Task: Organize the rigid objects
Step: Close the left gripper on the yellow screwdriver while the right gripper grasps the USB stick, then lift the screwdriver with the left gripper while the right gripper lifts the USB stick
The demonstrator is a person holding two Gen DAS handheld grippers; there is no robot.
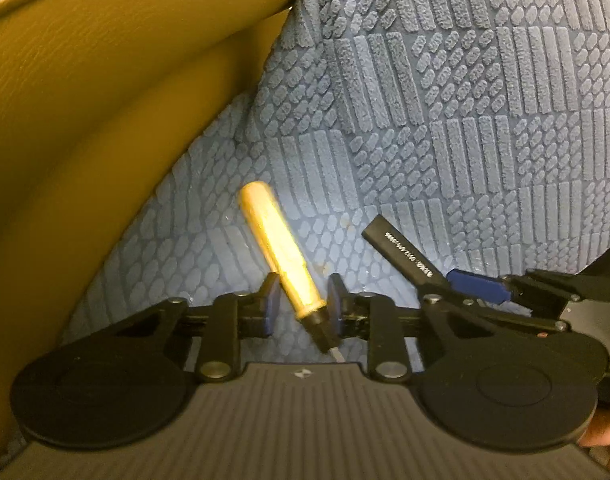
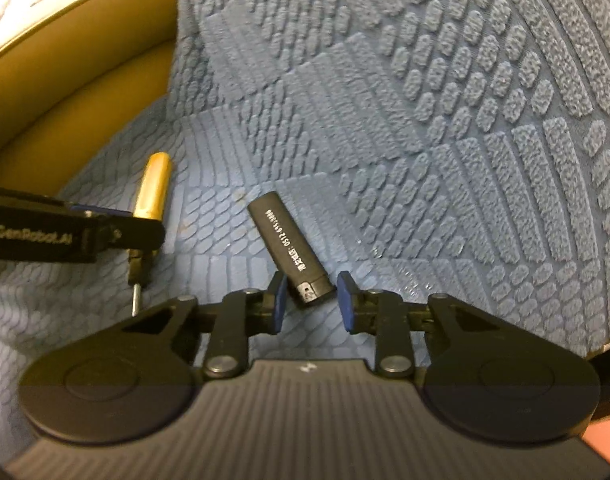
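Left tool (image 1: 301, 304) spread around screwdriver (image 1: 281, 248); right tool (image 2: 311, 300) spread around lighter (image 2: 289, 246). Off-centre closing may skid either across the blue cover (image 2: 425, 120).

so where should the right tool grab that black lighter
Across the narrow width of the black lighter, near its lower end with the metal top, coming straight down over it. It lies flat on the blue textured cover, tilted, and that end already sits between the open pads of the right tool.

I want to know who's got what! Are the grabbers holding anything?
Nothing is held yet. The left gripper straddles the screwdriver near its collar, the right gripper straddles the lighter's top; both jaws are open.
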